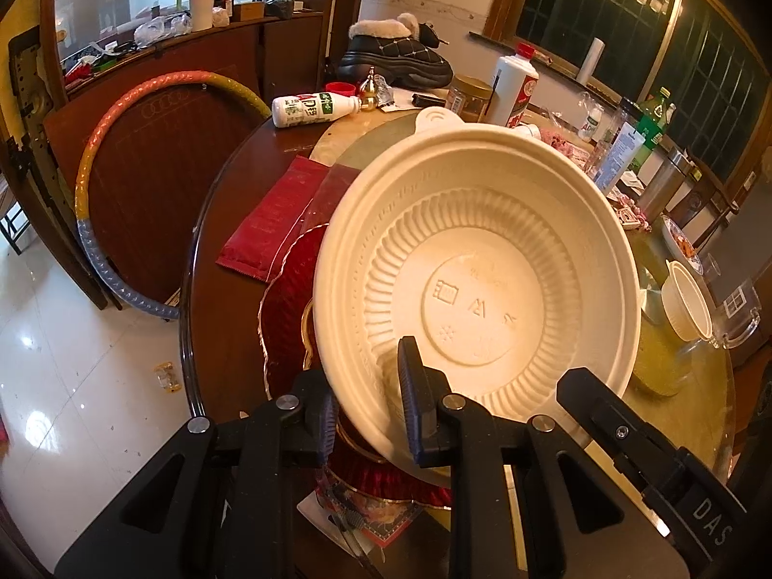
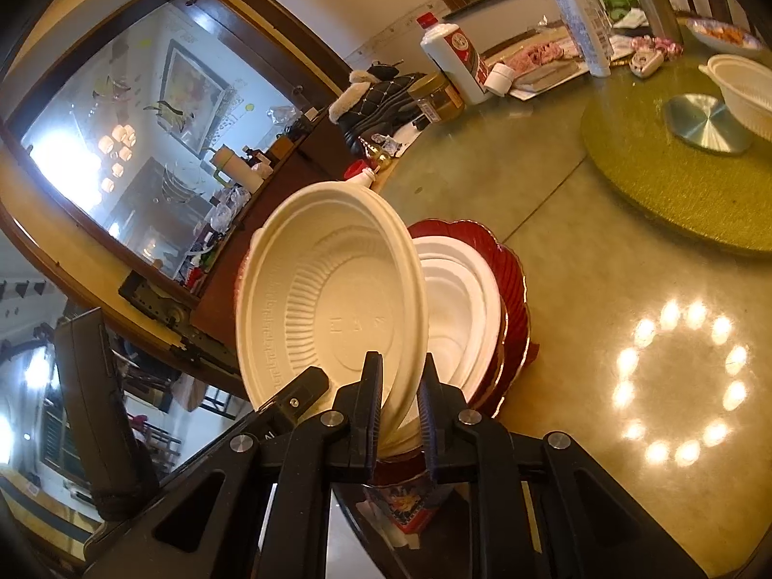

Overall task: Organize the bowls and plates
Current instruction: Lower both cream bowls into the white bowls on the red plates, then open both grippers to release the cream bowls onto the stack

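In the left wrist view, a hoop [image 1: 103, 202] leaned at the left of the frame, beside the dark round desk [image 1: 227, 183]. A red pouch [image 1: 275, 222] lay left of centre. The cream bowl [image 1: 475, 280] filled the middle, tilted up on edge with its embossed bottom toward the camera. The left tool [image 1: 369, 415] was clamped on the bowl's lower rim, one pad outside and one inside. The right tool's body showed at the lower right of that frame. A small cream cup [image 1: 687, 304] sat at the far right.

In the right wrist view, the bowl [image 2: 328, 304] stood left of centre, held above a white bowl [image 2: 458, 309] nested in a stack of red plates [image 2: 514, 289]. The right tool [image 2: 400, 410] straddled the bowl's near rim with its pads close together. The left pad looked to be against the rim, while a thin gap seemed to show on the right, so the hold looked light. Another cream bowl [image 2: 745, 91] rested on the gold turntable [image 2: 675, 183] at the upper right.

The risk, as I judged it, lay in the steep tilt. With only rim grips, a loose right pad could let the bowl swing or slip from the left tool. It might then drop askew onto the white bowl, knock the stack, or roll toward the desk edge near the lower frame.
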`<state>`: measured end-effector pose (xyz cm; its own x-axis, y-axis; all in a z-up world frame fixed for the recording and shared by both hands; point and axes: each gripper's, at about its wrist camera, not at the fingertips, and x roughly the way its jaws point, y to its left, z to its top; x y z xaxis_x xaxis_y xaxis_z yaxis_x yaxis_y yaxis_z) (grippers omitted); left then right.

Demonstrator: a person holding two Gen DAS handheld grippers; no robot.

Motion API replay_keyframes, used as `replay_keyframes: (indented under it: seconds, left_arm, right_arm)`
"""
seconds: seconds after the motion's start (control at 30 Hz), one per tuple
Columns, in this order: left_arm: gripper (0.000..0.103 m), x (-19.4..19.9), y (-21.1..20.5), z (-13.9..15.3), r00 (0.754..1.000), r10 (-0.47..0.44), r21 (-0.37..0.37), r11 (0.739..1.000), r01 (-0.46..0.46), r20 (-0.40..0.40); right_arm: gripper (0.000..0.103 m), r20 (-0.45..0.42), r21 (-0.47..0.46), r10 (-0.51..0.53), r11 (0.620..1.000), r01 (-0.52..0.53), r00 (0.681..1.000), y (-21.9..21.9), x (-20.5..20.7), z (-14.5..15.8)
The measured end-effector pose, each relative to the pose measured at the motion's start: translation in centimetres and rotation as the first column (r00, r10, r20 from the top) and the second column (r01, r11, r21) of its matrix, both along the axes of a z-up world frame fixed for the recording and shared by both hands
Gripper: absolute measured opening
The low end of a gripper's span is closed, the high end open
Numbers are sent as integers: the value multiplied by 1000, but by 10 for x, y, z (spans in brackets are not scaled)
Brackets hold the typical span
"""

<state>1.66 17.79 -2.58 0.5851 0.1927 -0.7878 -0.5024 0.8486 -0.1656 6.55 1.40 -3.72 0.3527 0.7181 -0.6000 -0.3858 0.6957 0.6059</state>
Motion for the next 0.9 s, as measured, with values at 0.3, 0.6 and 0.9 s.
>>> replay_keyframes:
  seconds: [0.3, 0.6, 0.9]
  left_arm:
    - [26, 6, 2, -2, 1000, -4, -3, 1000, 4, -12]
    - [59, 2, 1, 4, 1000, 8, 26, 1000, -9, 25]
    - [62, -20, -1, 40, 971, 78, 76, 992, -97, 225]
  right_arm:
    - [17, -56, 17, -1, 1000, 2, 998, 3, 12, -6]
    - [20, -54, 21, 1, 1000, 0, 999, 2, 18, -3]
    - [41, 1, 41, -24, 999, 24, 1000, -7, 22, 7]
